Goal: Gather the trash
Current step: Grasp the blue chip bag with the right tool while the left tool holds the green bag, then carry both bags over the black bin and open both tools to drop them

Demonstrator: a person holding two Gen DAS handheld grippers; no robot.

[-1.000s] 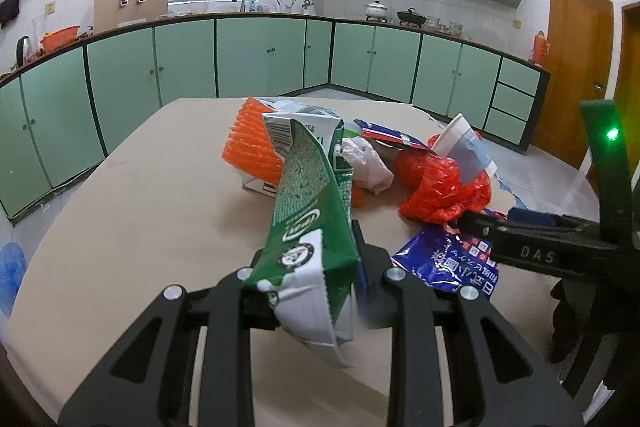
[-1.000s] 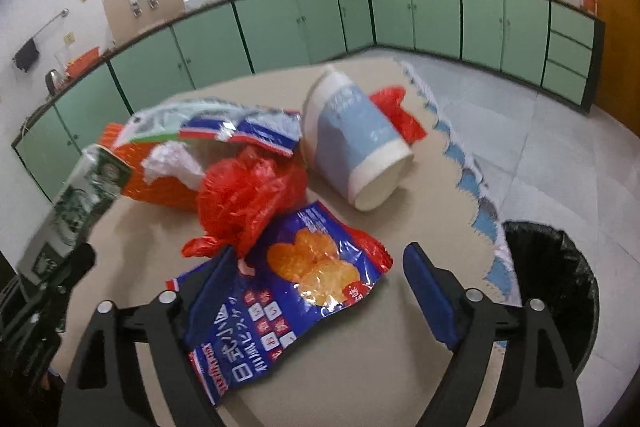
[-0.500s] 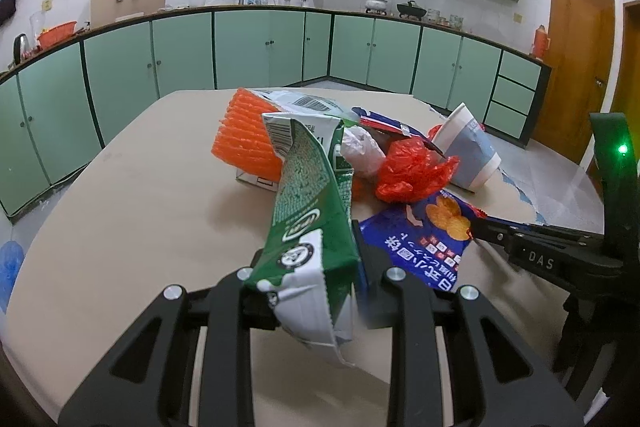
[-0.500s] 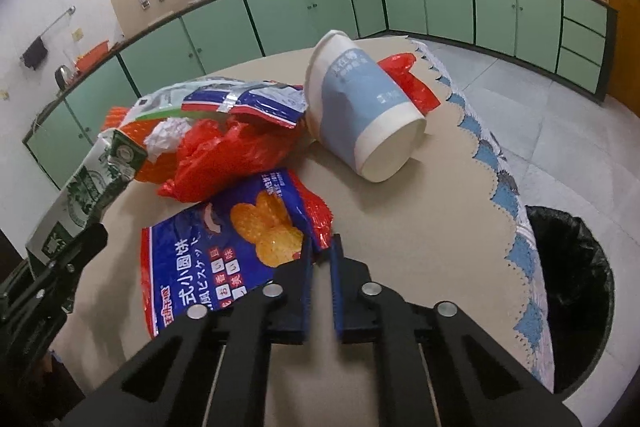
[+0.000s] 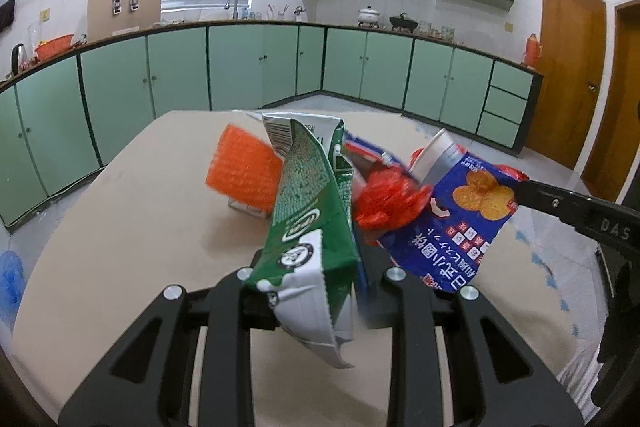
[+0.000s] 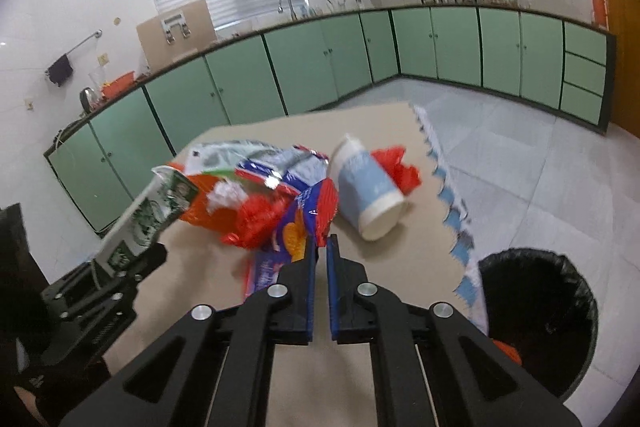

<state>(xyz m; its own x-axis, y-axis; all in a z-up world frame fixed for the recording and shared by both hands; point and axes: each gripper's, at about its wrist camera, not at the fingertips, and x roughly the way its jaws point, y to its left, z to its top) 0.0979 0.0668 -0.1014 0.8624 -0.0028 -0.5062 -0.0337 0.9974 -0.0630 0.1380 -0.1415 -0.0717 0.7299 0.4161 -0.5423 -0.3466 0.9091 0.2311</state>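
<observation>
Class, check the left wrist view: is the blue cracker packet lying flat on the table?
No, the blue cracker packet hangs clear of the table, pinched by the right claw.

left gripper (image 5: 316, 291): black frame, silver screws | right gripper (image 6: 322, 251): blue-padded fingers (image 6: 309, 291)

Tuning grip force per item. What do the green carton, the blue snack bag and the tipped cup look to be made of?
Green carton: printed coated paperboard, probably; creased flat, torn white edge.
Blue snack bag: thin glossy plastic film; hangs limp and crinkled from the right gripper.
Cup: likely matte paper; rolled white rim, printed blue wall. Blurred, so uncertain.
</observation>
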